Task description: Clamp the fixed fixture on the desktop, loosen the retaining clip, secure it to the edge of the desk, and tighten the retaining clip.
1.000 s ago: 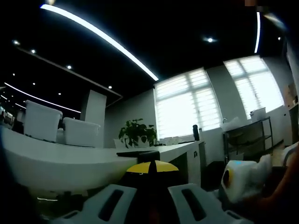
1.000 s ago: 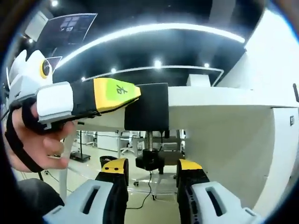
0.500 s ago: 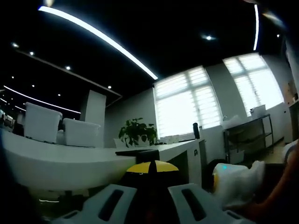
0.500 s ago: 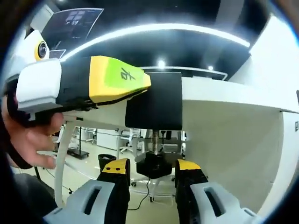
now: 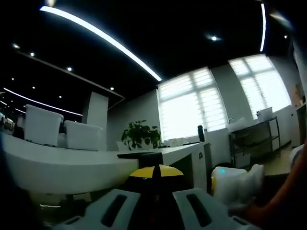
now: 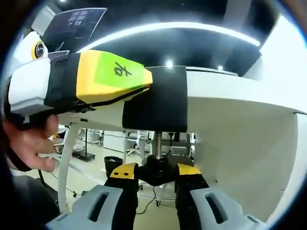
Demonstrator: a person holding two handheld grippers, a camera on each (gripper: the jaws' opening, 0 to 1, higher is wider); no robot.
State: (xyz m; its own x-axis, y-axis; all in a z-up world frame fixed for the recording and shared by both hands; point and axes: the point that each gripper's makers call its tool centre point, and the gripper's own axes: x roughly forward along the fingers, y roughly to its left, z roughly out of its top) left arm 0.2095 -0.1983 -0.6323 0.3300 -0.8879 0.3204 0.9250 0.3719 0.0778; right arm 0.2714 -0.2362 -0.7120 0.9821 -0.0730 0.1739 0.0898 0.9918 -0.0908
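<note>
Fixture (image 6: 156,100) sits clamped on the bench (image 6: 230,103) edge

Your left gripper (image 6: 144,81) fingers pinch its black body — your right gripper (image 6: 156,172) fingers flank the screw knob (image 6: 156,167) underneath, grip uncertain

One black clamp fixture (image 6: 156,103) sits on the edge of one white desk (image 6: 240,96), with one threaded screw (image 6: 157,143) below it ending in one black knob (image 6: 156,167). Two grippers are counted: the left gripper (image 6: 144,81) and the right gripper (image 6: 156,170), each with two yellow-tipped jaws. One hand (image 6: 29,141) shows. In the left gripper view: one potted plant (image 5: 140,135), two white chairs (image 5: 43,125), two blinded windows (image 5: 189,105) and one metal shelf rack (image 5: 254,139).
</note>
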